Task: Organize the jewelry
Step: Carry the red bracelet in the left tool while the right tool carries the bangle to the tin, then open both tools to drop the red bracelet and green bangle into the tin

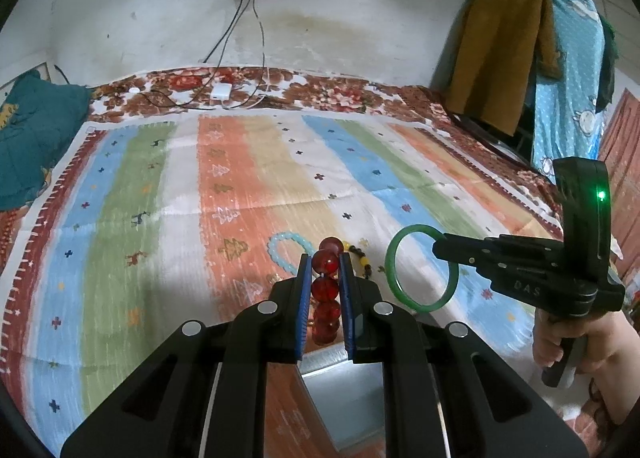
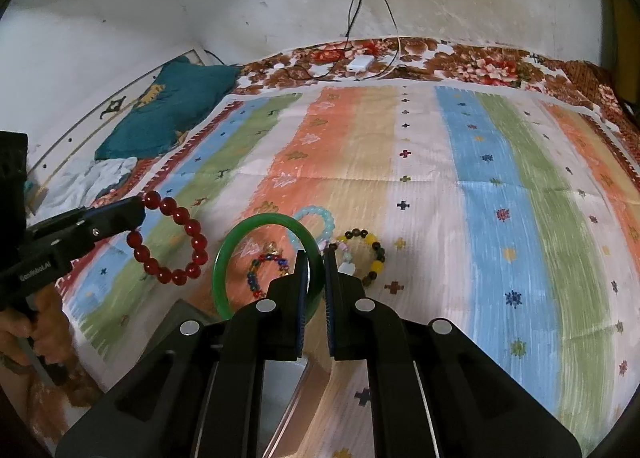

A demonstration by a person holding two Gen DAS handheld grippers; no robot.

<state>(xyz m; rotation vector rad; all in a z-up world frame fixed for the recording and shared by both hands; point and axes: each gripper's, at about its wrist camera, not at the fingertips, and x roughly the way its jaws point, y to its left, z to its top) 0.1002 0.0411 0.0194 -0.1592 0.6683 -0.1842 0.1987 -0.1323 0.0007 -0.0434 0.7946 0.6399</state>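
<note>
My left gripper (image 1: 326,258) is shut on a red bead bracelet (image 1: 327,288), held edge-on between the blue pads above the striped cloth; the right wrist view shows that red bead bracelet (image 2: 170,244) as a full ring hanging from the left gripper (image 2: 138,210). My right gripper (image 2: 316,254) is shut on a green bangle (image 2: 224,258), which the left wrist view shows as a green bangle (image 1: 394,270) raised off the cloth at the right gripper (image 1: 438,248). On the cloth lie a pale blue bead bracelet (image 2: 326,218), a multicoloured bead bracelet (image 2: 256,278) and a yellow-and-dark bead bracelet (image 2: 378,258).
A grey box (image 1: 344,386) sits just below both grippers, also seen as the box (image 2: 180,318) beside a tan lid edge (image 2: 312,386). The striped cloth (image 2: 460,162) covers a floral bedspread. A teal pillow (image 2: 172,110) lies far left; cables and a white charger (image 2: 358,63) lie by the wall.
</note>
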